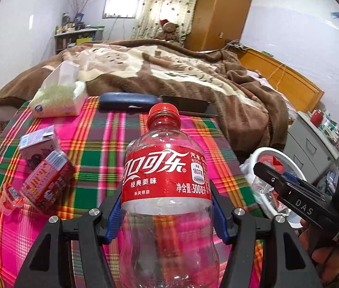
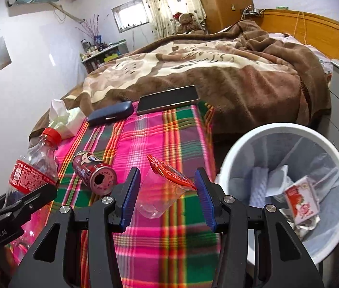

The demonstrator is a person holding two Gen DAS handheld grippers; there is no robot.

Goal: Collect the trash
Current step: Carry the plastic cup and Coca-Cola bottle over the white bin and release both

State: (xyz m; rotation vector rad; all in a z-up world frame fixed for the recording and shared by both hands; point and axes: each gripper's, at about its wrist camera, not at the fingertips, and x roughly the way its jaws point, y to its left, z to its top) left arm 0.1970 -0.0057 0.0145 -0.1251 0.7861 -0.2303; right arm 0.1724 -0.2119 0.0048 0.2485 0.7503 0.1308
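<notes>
A bedroom: a pink-and-green plaid cloth (image 2: 159,139) covers the bed's foot beside a brown fleece blanket (image 2: 217,72). The left gripper (image 1: 167,213) clamps an empty clear cola bottle (image 1: 167,180); the right gripper (image 2: 167,192) grips a clear plastic cup with red foil lid (image 2: 162,189), near the white wastebasket (image 2: 231,158).

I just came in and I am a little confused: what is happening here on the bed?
A person is collecting trash with two handheld grippers. The left gripper holds an empty Coca-Cola bottle; the right gripper holds a clear plastic cup with a red foil lid. The white trash bin beside the bed already contains some trash. A red can and a small carton remain on the plaid cloth.
</notes>
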